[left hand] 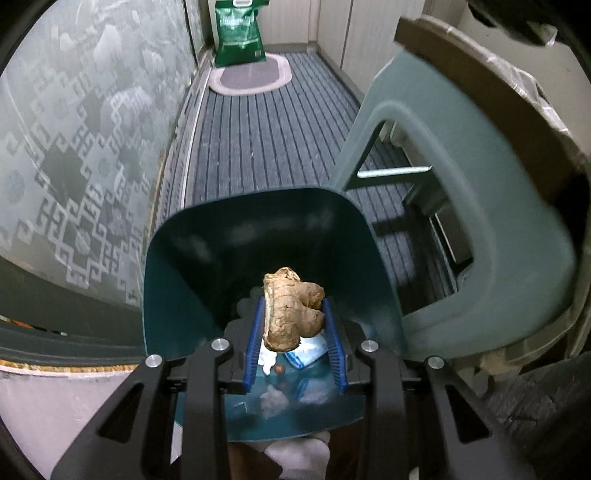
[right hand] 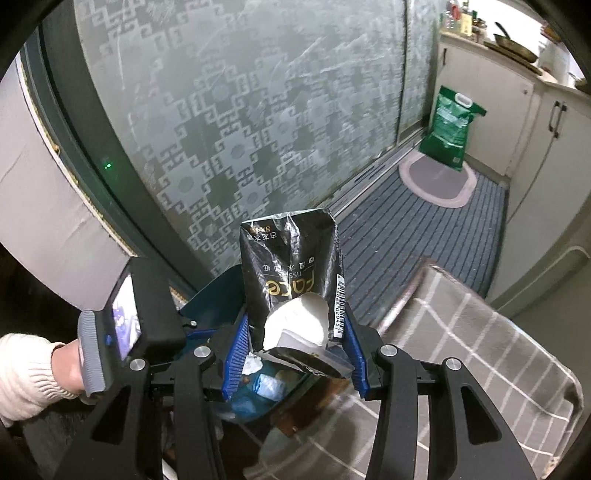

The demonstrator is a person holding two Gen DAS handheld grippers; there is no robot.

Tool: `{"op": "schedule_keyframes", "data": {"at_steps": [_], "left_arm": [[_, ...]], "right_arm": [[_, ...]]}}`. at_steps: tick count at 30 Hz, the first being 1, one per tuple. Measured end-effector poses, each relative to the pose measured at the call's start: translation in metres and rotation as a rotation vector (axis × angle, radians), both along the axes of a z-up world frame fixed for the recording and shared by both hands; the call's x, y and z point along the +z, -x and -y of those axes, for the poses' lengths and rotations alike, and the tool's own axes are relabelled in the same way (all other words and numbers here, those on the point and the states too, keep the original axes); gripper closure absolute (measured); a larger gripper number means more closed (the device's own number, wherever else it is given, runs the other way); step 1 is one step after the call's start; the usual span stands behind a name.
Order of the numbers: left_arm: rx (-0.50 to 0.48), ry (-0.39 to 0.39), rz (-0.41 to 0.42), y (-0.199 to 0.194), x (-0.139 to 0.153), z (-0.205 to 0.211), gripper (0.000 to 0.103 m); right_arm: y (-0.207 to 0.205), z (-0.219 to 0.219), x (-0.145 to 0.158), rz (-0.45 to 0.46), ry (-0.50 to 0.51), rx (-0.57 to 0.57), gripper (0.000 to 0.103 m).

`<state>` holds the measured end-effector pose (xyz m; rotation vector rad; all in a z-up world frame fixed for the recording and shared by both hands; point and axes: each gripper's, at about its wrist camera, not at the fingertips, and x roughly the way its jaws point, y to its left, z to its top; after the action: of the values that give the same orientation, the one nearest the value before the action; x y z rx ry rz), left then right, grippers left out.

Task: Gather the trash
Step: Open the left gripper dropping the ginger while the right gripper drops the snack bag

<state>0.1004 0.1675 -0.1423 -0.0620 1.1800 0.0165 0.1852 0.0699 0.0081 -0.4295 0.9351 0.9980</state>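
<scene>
Left claw: the left gripper (left hand: pixel 294 332) points down, and its two blue pads are clamped on a lumpy brown piece of ginger (left hand: pixel 293 312).
Ginger: it sticks up between the pads and hangs right over the open bin.
Bin: a dark teal trash bin (left hand: pixel 184 280) stands on the floor under both claws, with its mouth open.
Inside the bin: white crumpled paper (left hand: pixel 271 356), a blue and white wrapper (left hand: pixel 306 352) and some small bits lie at the bottom.
Right claw: the right gripper (right hand: pixel 291 356) is clamped on a black tissue pack (right hand: pixel 291 266), with one pad on each side.
Tissue pack: it is torn open, white tissue (right hand: pixel 299 325) pokes out of it, and it hangs over the bin too.
Hand: a hand (right hand: pixel 70 369) in a cream knitted sleeve (right hand: pixel 22 376) holds the handle of the left claw.
Stool: a grey-green plastic stool (left hand: pixel 461 229) stands just beside the bin.
Cloth: a grey checked cloth (right hand: pixel 461 354) lies near the bin, on the right claw's side.
Floor: a blue striped mat (left hand: pixel 273 140) covers it, with a small oval rug (left hand: pixel 251 75) at the far end.
Green bag: a green bag (left hand: pixel 240 33) stands on the oval rug.
Door: a frosted glass door (right hand: pixel 240 118) with a square pattern runs along the mat.
</scene>
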Motion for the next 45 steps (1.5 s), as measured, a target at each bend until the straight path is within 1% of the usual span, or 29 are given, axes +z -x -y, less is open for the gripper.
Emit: {"op": "schedule_keyframes", "data": {"at_steps": [3,7,9,10,12,17,21,26,28,30,38,41,43,45], "left_arm": [[0.005,0.04,-0.034,0.003,-0.011,-0.007,0.069],[-0.003,0.038,-0.084,0.007,-0.029,-0.012,0.069],[-0.007,0.04,-0.097,0.008,-0.033,-0.014,0.068],[-0.007,0.039,-0.098,0.01,-0.034,-0.015,0.068],[-0.006,0.043,-0.096,0.011,-0.033,-0.019,0.062],[0.014,0.041,-0.066,0.021,-0.021,-0.029,0.062],[0.041,0.024,-0.027,0.031,-0.005,-0.04,0.069],[0.075,0.027,0.03,0.04,0.018,-0.052,0.072],[0.09,0.024,0.064,0.044,0.03,-0.057,0.072],[0.101,0.017,0.096,0.046,0.042,-0.06,0.076],[0.15,-0.004,0.261,0.072,0.102,-0.07,0.082],[0.158,-0.023,0.31,0.08,0.119,-0.071,0.083],[0.166,-0.012,0.333,0.084,0.128,-0.072,0.083],[0.17,-0.018,0.352,0.088,0.134,-0.072,0.083]], "right_arm": [[0.001,-0.007,-0.006,-0.017,0.011,-0.004,0.056],[-0.001,-0.017,-0.014,-0.042,0.029,-0.016,0.056],[-0.001,-0.023,-0.02,-0.053,0.046,-0.019,0.056],[-0.002,-0.026,-0.023,-0.064,0.054,-0.02,0.056],[-0.002,-0.032,-0.031,-0.079,0.069,-0.02,0.056],[0.001,-0.045,-0.043,-0.096,0.092,-0.005,0.056],[0.006,-0.057,-0.057,-0.113,0.12,0.004,0.056],[0.017,-0.073,-0.078,-0.132,0.165,0.026,0.056],[0.023,-0.079,-0.085,-0.135,0.185,0.042,0.056],[0.027,-0.084,-0.092,-0.136,0.205,0.05,0.056],[0.037,-0.096,-0.111,-0.158,0.252,0.063,0.056],[0.04,-0.099,-0.121,-0.162,0.285,0.058,0.056],[0.041,-0.1,-0.128,-0.17,0.309,0.051,0.055],[0.041,-0.1,-0.137,-0.179,0.336,0.045,0.055]]}}
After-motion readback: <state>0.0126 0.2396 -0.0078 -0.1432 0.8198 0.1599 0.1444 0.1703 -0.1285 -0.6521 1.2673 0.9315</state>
